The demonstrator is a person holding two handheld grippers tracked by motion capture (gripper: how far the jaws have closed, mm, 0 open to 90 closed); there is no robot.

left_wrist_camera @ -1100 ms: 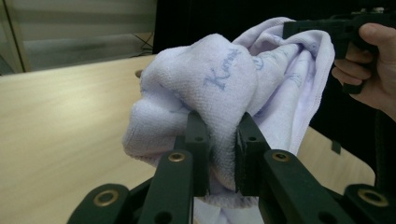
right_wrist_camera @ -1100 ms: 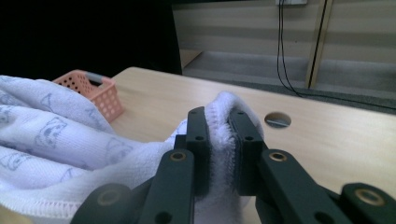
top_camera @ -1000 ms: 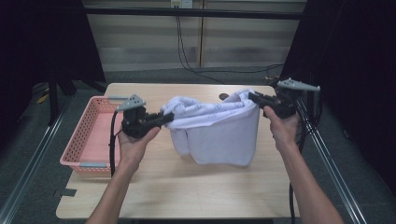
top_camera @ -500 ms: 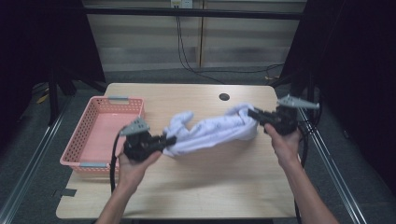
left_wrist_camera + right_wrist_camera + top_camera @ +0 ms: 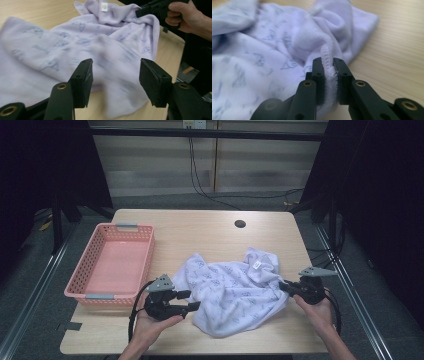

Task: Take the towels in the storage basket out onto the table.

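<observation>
A pale lilac printed towel point(image 5: 232, 287) lies crumpled on the wooden table point(image 5: 200, 232). My left gripper point(image 5: 192, 301) rests at its left edge with jaws open and nothing between them; the towel point(image 5: 75, 47) spreads just beyond them. At the right edge, my right gripper point(image 5: 284, 287) is shut on the towel's hemmed border point(image 5: 329, 67), which stands up between the jaws. The left gripper view also shows that other gripper point(image 5: 160, 7) held in a hand at the far side of the cloth.
A pink plastic basket point(image 5: 86, 268) stands at the table's left, nothing in it. A round cable hole point(image 5: 240, 224) is near the far edge. Dark curtains and metal rails flank the table.
The towel was held up stretched between both grippers; it has come down onto the table. The left gripper has let go and stands open; the right still grips the edge.
</observation>
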